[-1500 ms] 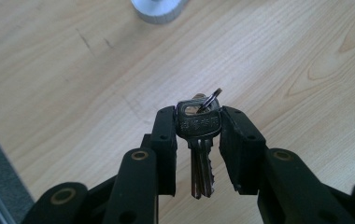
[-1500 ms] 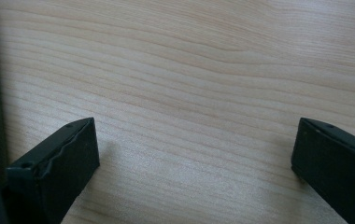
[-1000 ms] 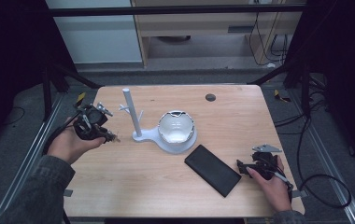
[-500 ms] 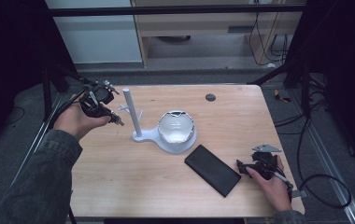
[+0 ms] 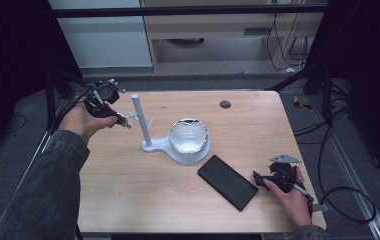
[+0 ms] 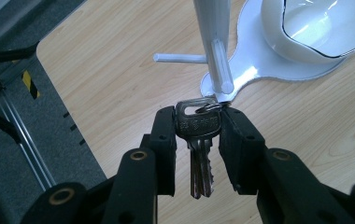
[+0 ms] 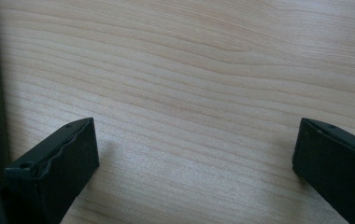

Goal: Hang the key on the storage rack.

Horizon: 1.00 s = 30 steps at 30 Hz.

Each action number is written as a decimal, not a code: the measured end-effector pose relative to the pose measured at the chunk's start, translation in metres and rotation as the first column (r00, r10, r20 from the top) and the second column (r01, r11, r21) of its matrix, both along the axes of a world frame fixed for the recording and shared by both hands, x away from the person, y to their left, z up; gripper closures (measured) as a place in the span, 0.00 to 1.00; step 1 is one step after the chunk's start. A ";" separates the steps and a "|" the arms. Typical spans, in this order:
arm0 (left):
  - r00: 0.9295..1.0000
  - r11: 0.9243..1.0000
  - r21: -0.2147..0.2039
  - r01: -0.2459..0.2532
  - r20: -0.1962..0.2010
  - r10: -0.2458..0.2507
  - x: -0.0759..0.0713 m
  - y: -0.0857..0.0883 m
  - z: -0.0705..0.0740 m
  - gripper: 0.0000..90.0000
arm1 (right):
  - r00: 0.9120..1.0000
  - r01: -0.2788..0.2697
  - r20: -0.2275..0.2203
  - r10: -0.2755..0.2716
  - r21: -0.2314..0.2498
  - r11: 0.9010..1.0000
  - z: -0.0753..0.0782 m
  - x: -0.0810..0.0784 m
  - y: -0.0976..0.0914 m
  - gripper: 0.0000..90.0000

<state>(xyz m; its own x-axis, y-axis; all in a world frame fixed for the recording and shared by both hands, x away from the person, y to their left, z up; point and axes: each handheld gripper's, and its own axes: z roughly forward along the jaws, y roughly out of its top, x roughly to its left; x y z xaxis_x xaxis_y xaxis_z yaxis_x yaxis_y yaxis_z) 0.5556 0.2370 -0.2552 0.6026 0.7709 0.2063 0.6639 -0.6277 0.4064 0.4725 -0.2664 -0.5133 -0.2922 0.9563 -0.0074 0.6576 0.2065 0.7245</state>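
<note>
**Keys gripped, hanging on the stand yet to be done**

Nearest the person, the right gripper [image 5: 261, 180] is rested on the table [image 5: 128, 190] with its jaws spread wide and nothing between them, just beside the black case [image 5: 227, 182]. The keys [image 6: 198, 140] are clamped by the head between the narrowly set jaws of the left gripper [image 6: 197, 122], raised close in front of a peg [image 6: 222, 67] of the white stand [image 5: 148, 145]. The ring is judged not yet hooked; hanging and release remain. Farther off, the bowl [image 5: 189, 136] on the stand's base is seen; any contents cannot be told.
</note>
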 end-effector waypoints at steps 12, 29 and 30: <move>1.000 1.000 -0.009 0.006 -0.001 -0.006 0.001 -0.003 0.002 0.75 | 1.000 0.000 0.000 0.000 0.001 1.000 0.000 0.000 0.000 0.01; 1.000 1.000 -0.007 0.002 -0.002 -0.002 0.006 -0.007 0.000 0.75 | 1.000 0.000 0.000 0.000 0.001 1.000 0.000 0.000 0.000 0.01; 1.000 1.000 -0.007 0.000 -0.004 0.000 0.007 -0.008 0.000 0.75 | 1.000 0.000 0.000 0.000 0.000 1.000 0.000 0.000 0.000 0.01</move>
